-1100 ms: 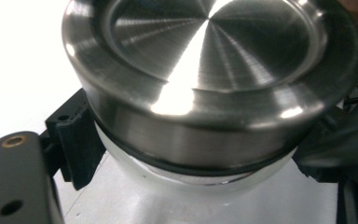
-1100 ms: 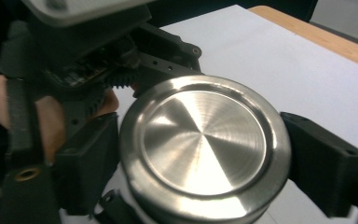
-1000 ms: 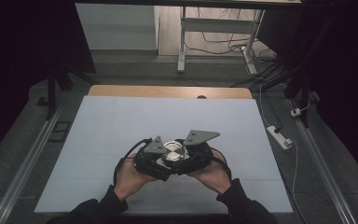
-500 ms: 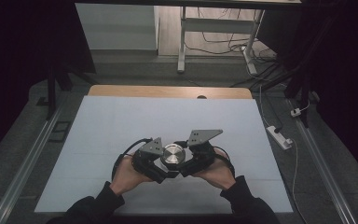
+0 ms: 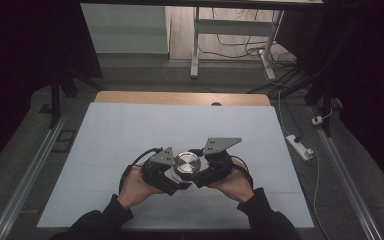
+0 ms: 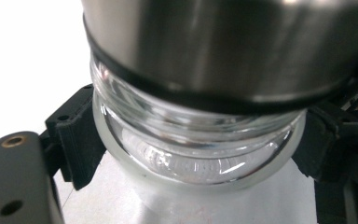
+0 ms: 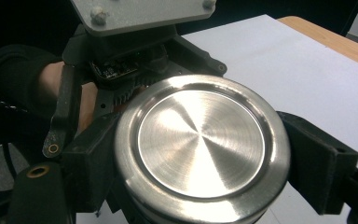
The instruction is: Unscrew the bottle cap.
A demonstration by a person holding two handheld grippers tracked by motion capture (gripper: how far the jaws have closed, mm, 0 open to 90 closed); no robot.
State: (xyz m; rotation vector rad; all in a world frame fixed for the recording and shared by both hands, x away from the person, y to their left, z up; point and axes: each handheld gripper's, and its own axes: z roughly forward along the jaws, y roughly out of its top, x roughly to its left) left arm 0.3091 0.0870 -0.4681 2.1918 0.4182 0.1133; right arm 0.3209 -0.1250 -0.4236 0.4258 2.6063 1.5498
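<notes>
1. Looking down from the high view, I see my left gripper (image 5: 172,176) and my right gripper (image 5: 200,172) meeting at one glass jar (image 5: 172,172) with a brushed metal lid (image 5: 187,163), near the front middle of the tabletop (image 5: 130,135).
2. My left gripper is closed to a medium width on the jar's glass body: in the left gripper view its two black jaws press the clear glass (image 6: 196,154) from either side, just under the dark seal ring of the lid (image 6: 223,42).
3. My right gripper is clamped on the lid itself: in the right gripper view the round steel lid (image 7: 200,144) sits between the two black jaws, which touch its rim on the left and right, opened about as wide as the lid.
4. In that same view the left gripper (image 7: 121,74) and the person's left hand (image 7: 63,93) sit just behind the lid, grey plate uppermost.
5. Both hands come in from the bottom edge of the high view in dark sleeves, left hand (image 5: 137,186) and right hand (image 5: 232,181) angled inward towards each other, so the grippers form a shallow V around the jar.
6. I cannot tell whether the jar rests on the white tabletop or is held just above it.
</notes>
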